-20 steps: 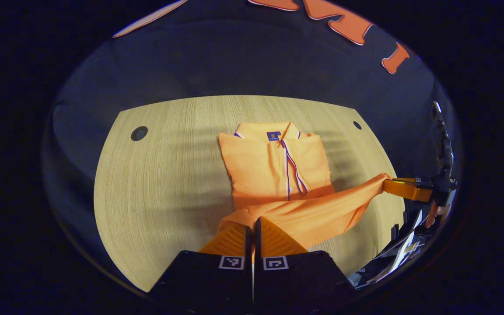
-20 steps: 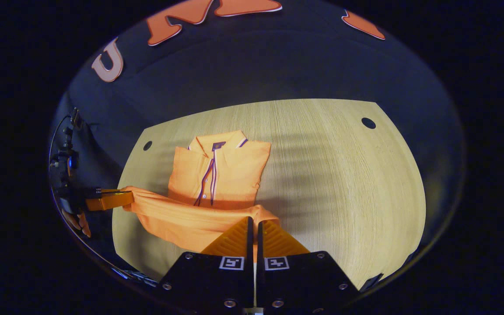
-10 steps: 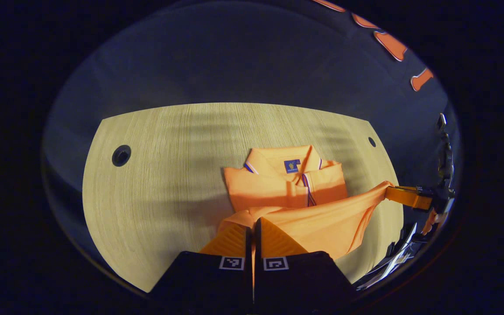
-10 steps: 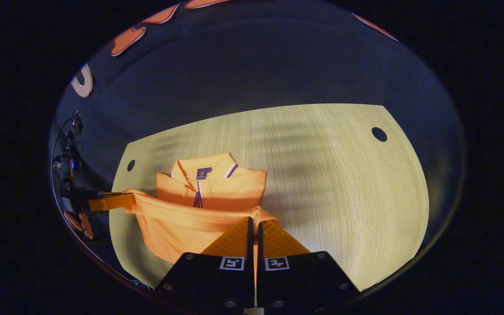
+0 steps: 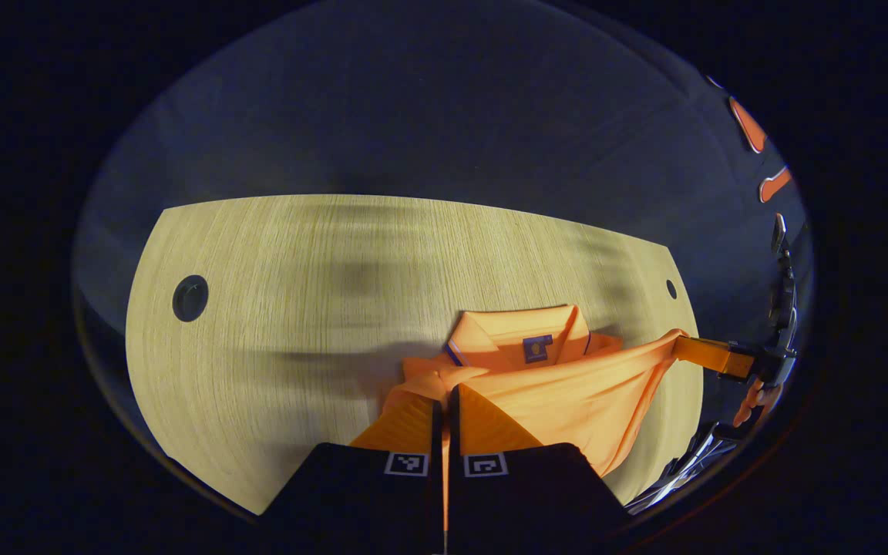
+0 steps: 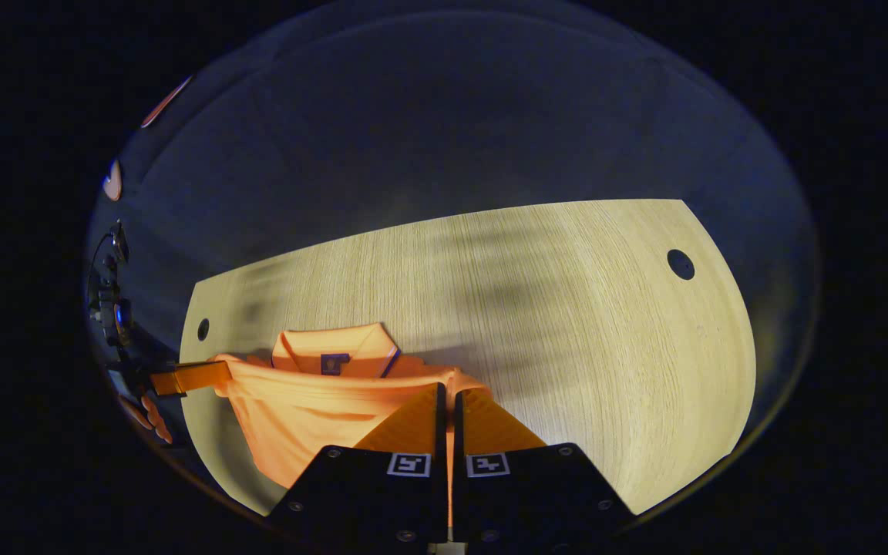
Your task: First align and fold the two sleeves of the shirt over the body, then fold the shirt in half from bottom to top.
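Observation:
An orange polo shirt [image 5: 560, 389] lies on the wooden table [image 5: 290, 308], sleeves folded in, its collar [image 5: 525, 339] at the far end. Its bottom hem is lifted and stretched over the body, close to the collar. My left gripper [image 5: 444, 389] is shut on one hem corner, and in the right gripper view it shows at the left edge [image 6: 216, 374]. My right gripper [image 6: 446, 389] is shut on the other hem corner of the shirt [image 6: 313, 397], and in the left gripper view it shows at the right [image 5: 683, 347]. The lifted cloth hides the placket and most of the body.
The table [image 6: 567, 324] has round cable holes near its far corners [image 5: 190, 297] [image 6: 680, 264]. Dark cloth walls stand behind it. A hand [image 5: 752, 397] holds the far gripper at the right edge of the left gripper view.
Both grippers have carried the hem forward over the body toward the collar. The placket, visible a second ago, is now covered by the lifted cloth.

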The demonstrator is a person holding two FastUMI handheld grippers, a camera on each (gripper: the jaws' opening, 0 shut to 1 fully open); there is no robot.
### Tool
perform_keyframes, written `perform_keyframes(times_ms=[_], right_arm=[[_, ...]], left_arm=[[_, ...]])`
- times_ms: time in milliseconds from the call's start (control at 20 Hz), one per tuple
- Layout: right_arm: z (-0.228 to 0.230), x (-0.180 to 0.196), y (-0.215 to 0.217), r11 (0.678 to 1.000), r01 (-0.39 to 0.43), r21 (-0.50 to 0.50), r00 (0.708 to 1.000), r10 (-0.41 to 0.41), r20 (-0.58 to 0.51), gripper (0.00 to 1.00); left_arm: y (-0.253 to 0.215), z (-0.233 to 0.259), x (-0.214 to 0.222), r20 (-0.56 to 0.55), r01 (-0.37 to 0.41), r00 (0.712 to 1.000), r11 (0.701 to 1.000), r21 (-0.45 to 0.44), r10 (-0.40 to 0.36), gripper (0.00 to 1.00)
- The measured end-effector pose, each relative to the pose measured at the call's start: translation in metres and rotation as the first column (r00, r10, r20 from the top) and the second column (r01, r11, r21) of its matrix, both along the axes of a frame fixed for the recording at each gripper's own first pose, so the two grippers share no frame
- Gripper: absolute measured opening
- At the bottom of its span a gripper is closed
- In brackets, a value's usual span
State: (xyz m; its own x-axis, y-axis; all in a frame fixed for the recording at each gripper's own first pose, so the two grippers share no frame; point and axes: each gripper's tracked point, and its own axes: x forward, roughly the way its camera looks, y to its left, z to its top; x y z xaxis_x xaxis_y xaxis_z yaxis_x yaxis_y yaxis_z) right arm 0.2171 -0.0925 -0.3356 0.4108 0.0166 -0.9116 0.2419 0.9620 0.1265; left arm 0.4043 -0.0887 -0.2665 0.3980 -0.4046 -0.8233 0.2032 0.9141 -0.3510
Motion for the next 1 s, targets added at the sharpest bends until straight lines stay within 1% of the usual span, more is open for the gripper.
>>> perform_keyframes(times_ms=[50,100,150,200,250,300,400,500,650,800,1000], right_arm=[[-0.001,0.002,0.004,0.999,0.014,0.037,1.000,-0.014,-0.001,0.03],[0.003,-0.001,0.007,0.997,0.023,0.080,1.000,-0.023,-0.002,0.03],[0.009,-0.001,0.006,0.995,0.029,0.100,0.999,-0.031,0.016,0.03],[0.015,0.000,0.001,0.996,0.031,0.088,0.998,-0.034,0.043,0.14],[0.022,0.000,-0.002,0.997,0.030,0.075,0.997,-0.035,0.067,0.23],[0.030,0.000,0.001,0.997,0.034,0.072,0.995,-0.041,0.096,0.47],[0.047,-0.005,0.006,0.995,0.043,0.094,0.988,-0.056,0.143,0.94],[0.066,-0.016,0.008,0.994,0.049,0.102,0.981,-0.067,0.184,0.98],[0.094,-0.041,0.013,0.996,0.021,0.088,0.964,-0.043,0.262,0.99],[0.132,-0.066,0.021,0.999,-0.022,0.022,0.927,0.012,0.375,0.99],[0.176,-0.106,0.030,0.994,-0.053,-0.095,0.868,0.093,0.489,0.99]], left_arm=[[0.000,0.001,0.002,-0.005,-0.011,1.000,1.000,0.000,0.011,0.07],[-0.001,-0.007,0.002,0.003,-0.024,1.000,1.000,0.007,0.024,0.14],[0.007,-0.002,-0.001,0.006,-0.037,0.999,0.999,0.016,0.037,0.36],[0.017,0.005,-0.002,0.020,-0.052,0.998,0.998,0.028,0.051,0.57],[0.022,0.010,0.001,0.041,-0.065,0.997,0.997,0.035,0.064,0.78],[0.020,0.014,0.000,0.061,-0.068,0.996,0.997,0.031,0.066,0.99],[0.024,0.030,-0.008,0.100,-0.078,0.992,0.996,0.038,0.074,0.98],[0.025,0.050,-0.020,0.157,-0.077,0.985,0.996,0.052,0.068,0.99],[0.016,0.082,-0.043,0.251,-0.085,0.966,0.994,0.070,0.065,0.99],[0.011,0.117,-0.080,0.319,-0.088,0.945,0.995,0.043,0.069,0.99],[0.005,0.165,-0.134,0.441,-0.093,0.895,0.995,0.037,0.068,0.98]])
